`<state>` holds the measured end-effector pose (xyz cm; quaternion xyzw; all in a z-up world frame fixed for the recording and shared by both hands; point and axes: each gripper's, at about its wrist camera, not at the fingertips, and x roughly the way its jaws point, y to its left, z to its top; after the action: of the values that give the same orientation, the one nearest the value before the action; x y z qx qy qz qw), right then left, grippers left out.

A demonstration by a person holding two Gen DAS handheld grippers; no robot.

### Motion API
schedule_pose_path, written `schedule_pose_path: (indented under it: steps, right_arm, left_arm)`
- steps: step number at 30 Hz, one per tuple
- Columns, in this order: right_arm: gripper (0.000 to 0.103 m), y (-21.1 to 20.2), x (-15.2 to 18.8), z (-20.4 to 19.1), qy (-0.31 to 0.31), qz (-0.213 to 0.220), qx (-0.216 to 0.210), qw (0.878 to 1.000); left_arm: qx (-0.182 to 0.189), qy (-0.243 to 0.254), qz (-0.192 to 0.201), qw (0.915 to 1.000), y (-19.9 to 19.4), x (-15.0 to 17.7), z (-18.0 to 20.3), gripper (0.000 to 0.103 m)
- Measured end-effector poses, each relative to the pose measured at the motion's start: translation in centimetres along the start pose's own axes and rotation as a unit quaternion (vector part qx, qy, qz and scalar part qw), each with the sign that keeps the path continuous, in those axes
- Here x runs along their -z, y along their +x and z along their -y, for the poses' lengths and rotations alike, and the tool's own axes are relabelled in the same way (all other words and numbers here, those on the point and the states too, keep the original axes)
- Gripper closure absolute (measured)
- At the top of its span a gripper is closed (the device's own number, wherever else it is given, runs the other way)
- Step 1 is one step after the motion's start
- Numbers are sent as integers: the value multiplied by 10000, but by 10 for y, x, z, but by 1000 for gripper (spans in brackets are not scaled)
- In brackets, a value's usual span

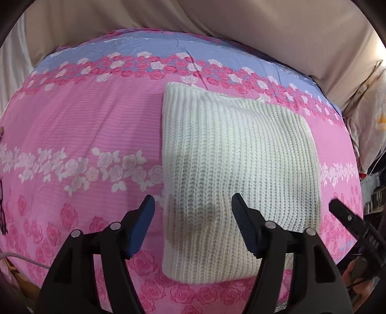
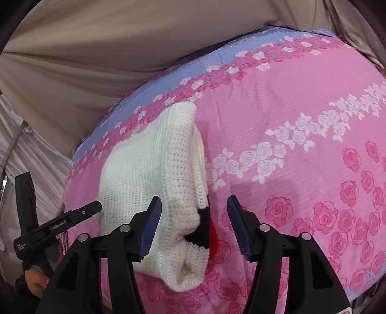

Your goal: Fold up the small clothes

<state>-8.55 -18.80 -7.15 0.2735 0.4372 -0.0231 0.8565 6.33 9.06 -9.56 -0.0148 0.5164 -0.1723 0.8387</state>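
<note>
A white knit garment lies folded into a rough rectangle on the pink rose-patterned bedsheet. My left gripper is open and empty, hovering just above the garment's near left part. In the right wrist view the garment shows its layered folded edge, with a black band and a red patch at the near corner. My right gripper is open and empty over that near corner. The other gripper's black finger shows at the right edge of the left wrist view and at the left of the right wrist view.
Beige fabric rises behind the bed. The sheet has a blue band along its far edge. Pale cloth and clutter lie off the bed's right side. A white cable runs at the near left.
</note>
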Motion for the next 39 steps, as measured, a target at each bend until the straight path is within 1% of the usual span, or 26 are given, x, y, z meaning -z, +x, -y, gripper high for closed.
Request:
schedule_pose_path:
  steps: [2, 4, 5, 6, 7, 8, 10, 12, 14, 16, 17, 18, 20, 21, 23, 25, 27, 29, 30, 31, 32, 33, 34, 35, 37, 39]
  right_arm:
    - [46, 14, -8, -2, -22, -125, -108, 9999]
    - [47, 43, -17, -7, -129, -427, -210, 9988]
    - [52, 56, -20, -13, -164, -525, -200, 9983]
    - [83, 66, -22, -18, -243, -622, -236, 9975]
    - [85, 70, -25, -29, -352, -642, -271, 9969]
    - [85, 64, -30, -45, -545, -500, -393, 9965]
    - [87, 40, -37, -85, -1236, -35, -635, 9903]
    - [87, 21, -45, -112, -1668, 306, -850, 9818]
    - [86, 31, -53, -114, -1703, 317, -738, 9821]
    - [84, 74, -57, -92, -1549, -215, -254, 9874]
    - [83, 94, -56, -76, -1444, -503, 96, 9882]
    - [82, 105, -54, -60, -1184, -760, 248, 9897]
    - [79, 82, -56, -45, -572, -522, -114, 9969]
    - [78, 64, -56, -46, -543, -298, -93, 9980]
    - [77, 30, -50, -55, -784, 54, -53, 9969]
    - [77, 11, -35, -62, -1023, 61, -88, 9947]
    - [77, 18, -14, -64, -1290, -252, 80, 9913]
    - [80, 44, 8, -57, -1484, -691, 580, 9848]
    - [82, 57, 18, -45, -1336, -942, 721, 9839]
    - [83, 58, 20, -38, -1109, -1002, 673, 9865]
    - [83, 48, 18, -35, -837, -881, 539, 9911]
    - [83, 38, 15, -34, -775, -727, 478, 9932]
    - [82, 26, 13, -39, -830, -550, 528, 9936]
    - [79, 14, 11, -46, -946, -341, 657, 9928]
    - [58, -5, 10, -59, -1163, 0, 890, 9892]
    - [54, -14, 13, -70, -1320, 188, 1019, 9858]
  left_arm:
    - [-64, -96, 1, 9999, 0, 3, -3, 39]
    - [-131, -199, -51, 9997, 1, 8, -6, 39]
    - [-165, -241, -67, 9996, 0, 10, -9, 39]
    - [-203, -277, -62, 9994, -1, 11, -11, 39]
    - [-233, -320, -42, 9992, -3, 13, -15, 39]
    - [-250, -347, -10, 9991, -6, 14, -18, 39]
    - [-255, -432, 81, 9987, -13, 16, -24, 38]
    - [-283, -481, 89, 9984, -12, 16, -28, 37]
    - [-309, -497, 43, 9983, -9, 15, -28, 37]
    - [-304, -533, 13, 9981, -6, 14, -27, 37]
    - [-294, -518, 2, 9982, -5, 13, -25, 37]
    - [-309, -466, -21, 9984, -4, 12, -23, 37]
    - [-286, -378, -50, 9989, -2, 11, -18, 37]
    - [-286, -364, -49, 9989, -2, 12, -17, 37]
    - [-276, -261, -54, 9993, -1, 13, -11, 37]
    - [-304, -146, -105, 9994, 1, 14, -5, 37]
    - [-324, -78, -107, 9994, 3, 14, 1, 37]
    - [-354, -35, -109, 9993, 3, 14, 6, 37]
    - [-389, 2, -119, 9992, 3, 14, 9, 37]
    - [-444, 60, -113, 9989, 2, 14, 13, 37]
    - [-464, 109, -72, 9988, 0, 15, 16, 37]
    - [-506, 152, -21, 9986, -2, 15, 18, 34]
    - [-595, 208, 26, 9980, -5, 16, 21, 26]
    - [-649, 255, 59, 9975, -6, 17, 24, 22]
    - [-748, 351, 149, 9965, -10, 17, 30, 17]
    - [-874, 423, 238, 9950, -15, 19, 35, 14]
